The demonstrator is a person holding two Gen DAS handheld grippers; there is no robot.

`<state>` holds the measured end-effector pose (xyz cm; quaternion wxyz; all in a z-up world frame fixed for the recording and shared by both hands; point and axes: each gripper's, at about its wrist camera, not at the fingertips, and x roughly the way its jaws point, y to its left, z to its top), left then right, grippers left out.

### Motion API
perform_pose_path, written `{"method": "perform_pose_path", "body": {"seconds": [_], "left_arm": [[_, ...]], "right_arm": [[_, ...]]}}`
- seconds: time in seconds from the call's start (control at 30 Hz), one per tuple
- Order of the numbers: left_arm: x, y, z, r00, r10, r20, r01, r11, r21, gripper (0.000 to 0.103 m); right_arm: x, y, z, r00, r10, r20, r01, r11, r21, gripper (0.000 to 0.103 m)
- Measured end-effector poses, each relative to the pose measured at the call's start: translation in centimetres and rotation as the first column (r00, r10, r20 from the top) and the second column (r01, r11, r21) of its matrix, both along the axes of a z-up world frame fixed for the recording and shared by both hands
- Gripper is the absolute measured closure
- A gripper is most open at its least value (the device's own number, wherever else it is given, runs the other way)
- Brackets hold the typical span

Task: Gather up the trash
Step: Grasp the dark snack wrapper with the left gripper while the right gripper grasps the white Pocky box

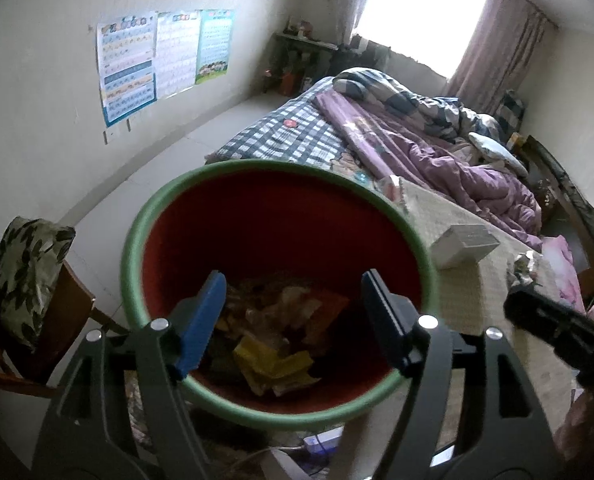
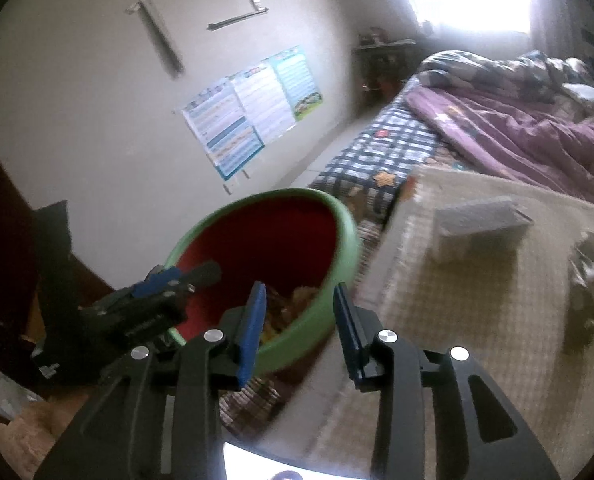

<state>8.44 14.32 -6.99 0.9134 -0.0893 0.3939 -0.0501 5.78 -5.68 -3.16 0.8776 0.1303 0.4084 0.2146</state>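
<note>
Trash, yellow and orange wrappers and crumpled scraps, lies heaped at the bottom of the red bin with the green rim, straight below and between the left gripper's fingers, which stand wide apart and hold nothing; the right gripper hangs just beside the bin's rim, its fingers likewise spread and bare, the trash seen past its left finger; a white box lies near the bin on the cream mat covering the bed's foot; a crumpled silvery wrapper sits beyond the box; purple bedding is bunched further up; posters hang on the wall.
</note>
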Motion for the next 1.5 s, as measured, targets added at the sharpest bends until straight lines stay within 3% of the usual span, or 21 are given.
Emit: {"method": "perform_pose_path", "body": {"seconds": [0.3, 0.6, 0.93, 1.2, 1.27, 1.3, 1.33, 1.5], "left_arm": [[-0.4, -7.6, 0.7, 0.993, -0.115, 0.011, 0.115, 0.993, 0.000, 0.036], [-2.2, -16.6, -0.2, 0.975, -0.222, -0.029, 0.222, 0.975, -0.015, 0.034], [0.0, -28.6, -2.8, 0.919, -0.378, -0.109, 0.372, 0.925, -0.075, 0.032], [2.7, -34.2, -6.0, 0.900, -0.392, -0.192, 0.394, 0.919, -0.029, 0.032], [3.3, -34.7, -7.1, 0.893, -0.385, -0.232, 0.390, 0.920, -0.024, 0.045], [3.6, -34.7, -7.6, 0.885, -0.394, -0.247, 0.394, 0.918, -0.052, 0.046], [3.6, -34.6, -7.8, 0.882, -0.399, -0.250, 0.394, 0.916, -0.072, 0.055], [1.8, -33.8, -6.9, 0.887, -0.399, -0.234, 0.399, 0.916, -0.049, 0.057]], "right_arm": [[-3.2, -9.7, -1.9, 0.983, -0.174, -0.054, 0.173, 0.985, -0.016, 0.061], [-5.5, -21.3, -3.9, 0.930, -0.349, -0.120, 0.349, 0.937, -0.016, 0.059], [-7.2, -30.0, -4.5, 0.907, -0.402, -0.127, 0.409, 0.912, 0.032, 0.054], [-5.3, -33.5, -4.7, 0.901, -0.413, -0.129, 0.425, 0.902, 0.075, 0.054], [-4.2, -34.0, -5.0, 0.905, -0.403, -0.134, 0.416, 0.905, 0.085, 0.054], [-3.6, -34.1, -5.2, 0.908, -0.396, -0.138, 0.410, 0.907, 0.092, 0.054], [-3.2, -34.0, -5.3, 0.909, -0.391, -0.141, 0.406, 0.909, 0.098, 0.054], [0.2, -33.7, -6.0, 0.919, -0.365, -0.149, 0.383, 0.917, 0.113, 0.054]]}}
